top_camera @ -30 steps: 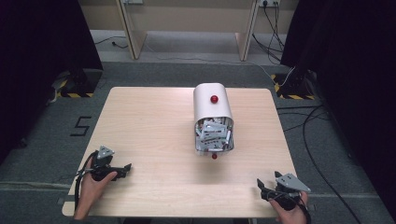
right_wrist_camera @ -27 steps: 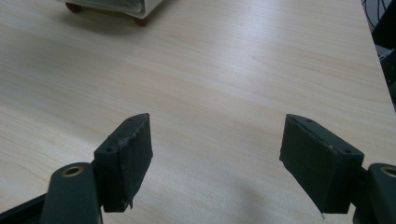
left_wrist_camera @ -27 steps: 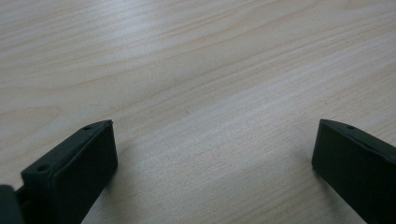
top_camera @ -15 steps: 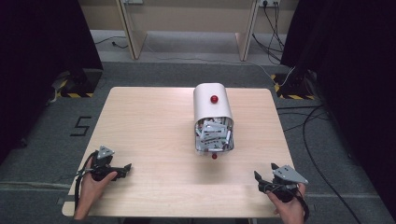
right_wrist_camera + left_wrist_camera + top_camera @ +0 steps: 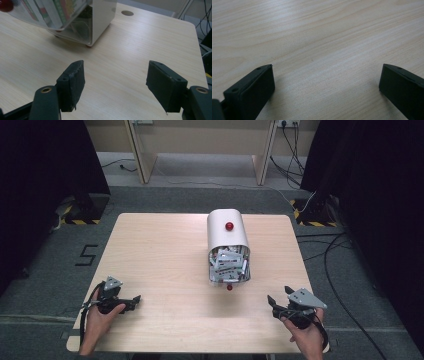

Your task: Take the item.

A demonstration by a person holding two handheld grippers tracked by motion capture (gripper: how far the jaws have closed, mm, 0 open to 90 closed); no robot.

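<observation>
One white dispenser [image 5: 228,234], bare wooden table [image 5: 160,250]

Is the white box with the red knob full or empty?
Full. The white box has a clear front, and packets show through it, piled nearly to the top.

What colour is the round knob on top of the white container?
Red; the knob shows best in the high view.

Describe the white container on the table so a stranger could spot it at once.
Start at the light wooden table; near its middle, towards the far edge, stands the white container with a rounded top. It bears a red knob, and its clear front shows packets stacked inside.
</observation>
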